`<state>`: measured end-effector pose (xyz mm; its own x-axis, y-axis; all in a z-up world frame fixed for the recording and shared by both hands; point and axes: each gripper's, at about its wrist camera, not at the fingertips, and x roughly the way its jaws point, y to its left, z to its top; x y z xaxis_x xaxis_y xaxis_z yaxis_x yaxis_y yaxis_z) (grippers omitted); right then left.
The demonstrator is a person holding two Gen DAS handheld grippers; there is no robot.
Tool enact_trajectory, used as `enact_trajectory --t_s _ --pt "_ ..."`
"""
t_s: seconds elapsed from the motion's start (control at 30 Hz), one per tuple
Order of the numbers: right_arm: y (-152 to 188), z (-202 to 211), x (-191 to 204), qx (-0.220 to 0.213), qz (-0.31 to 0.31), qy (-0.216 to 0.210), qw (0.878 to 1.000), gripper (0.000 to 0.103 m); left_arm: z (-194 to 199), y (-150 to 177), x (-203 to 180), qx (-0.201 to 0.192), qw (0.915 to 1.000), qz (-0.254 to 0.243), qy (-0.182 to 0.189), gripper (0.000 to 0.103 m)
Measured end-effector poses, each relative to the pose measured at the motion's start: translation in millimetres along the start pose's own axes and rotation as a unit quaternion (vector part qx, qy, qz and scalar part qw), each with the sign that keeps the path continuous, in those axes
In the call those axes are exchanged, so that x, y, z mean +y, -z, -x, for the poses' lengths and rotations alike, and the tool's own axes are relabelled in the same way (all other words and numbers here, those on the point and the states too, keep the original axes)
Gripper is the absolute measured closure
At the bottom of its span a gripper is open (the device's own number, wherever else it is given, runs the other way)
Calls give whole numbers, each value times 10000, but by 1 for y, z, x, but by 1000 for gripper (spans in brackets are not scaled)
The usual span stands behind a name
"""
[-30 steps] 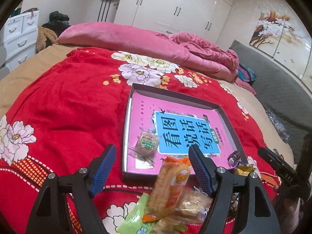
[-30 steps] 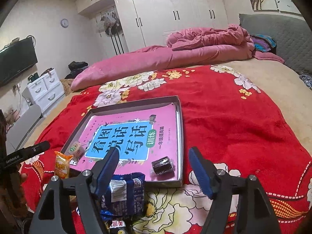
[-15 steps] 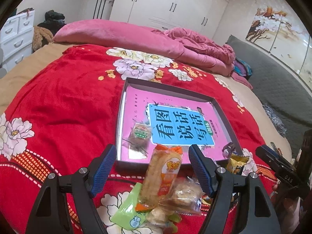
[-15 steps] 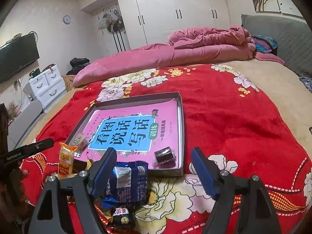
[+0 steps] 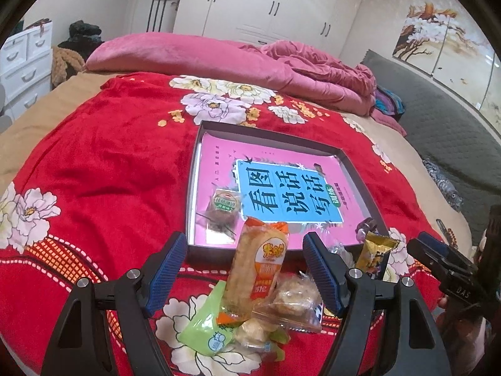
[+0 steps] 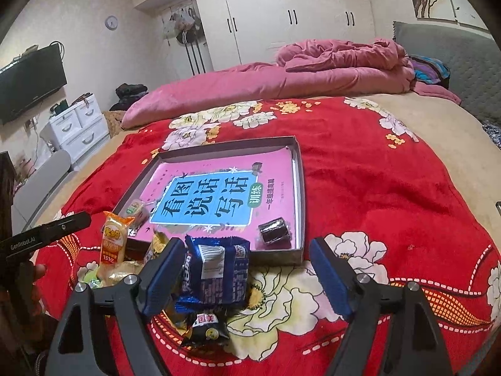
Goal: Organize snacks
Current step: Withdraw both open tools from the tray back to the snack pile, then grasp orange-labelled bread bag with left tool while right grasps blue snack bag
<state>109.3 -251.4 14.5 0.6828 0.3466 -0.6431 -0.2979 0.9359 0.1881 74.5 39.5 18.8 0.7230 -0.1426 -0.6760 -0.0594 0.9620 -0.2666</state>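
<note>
A: Nearest first: what sits between the left hand-held gripper (image 5: 245,277)?

B: Its jaws stand apart, with the orange rice-cracker pack (image 5: 260,269) upright between them but not pressed. Under it lie a clear pastry bag (image 5: 292,297) and a green packet (image 5: 206,329), all on the red blanket (image 5: 103,163).

A: And the right hand-held gripper (image 6: 247,277)?

B: Also apart; its jaws have just been opening wider. The blue biscuit pack (image 6: 216,274) leans by the left jaw, possibly touching it, which is hard to tell. A black wrapped sweet (image 6: 208,329) lies below.

A: So which step?

B: I'd say lining up on the next snack. Beyond the pile, the tray (image 6: 299,188) already holds a dark roll (image 6: 275,230) and a green-labelled snack (image 5: 225,202) on a pink book (image 5: 275,188). Next calls for closing squarely on one pack, then lifting it over the tray's near rim.
</note>
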Motion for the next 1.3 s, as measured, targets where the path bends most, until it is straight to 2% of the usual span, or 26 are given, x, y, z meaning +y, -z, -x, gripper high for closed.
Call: enact_trajectory --t_s 0.7,1.1,1.3 --pt "15 3 6 215 59 -83 9997 22 2 14 -20 207 9983 -535 -130 25" --pt "21 -9 5 433 -19 -159 9989 22 -17 17 -4 609 9980 -132 -39 25" --pt "22 -17 2 568 -120 -209 9981 22 -27 17 -3 717 9974 -81 -54 25"
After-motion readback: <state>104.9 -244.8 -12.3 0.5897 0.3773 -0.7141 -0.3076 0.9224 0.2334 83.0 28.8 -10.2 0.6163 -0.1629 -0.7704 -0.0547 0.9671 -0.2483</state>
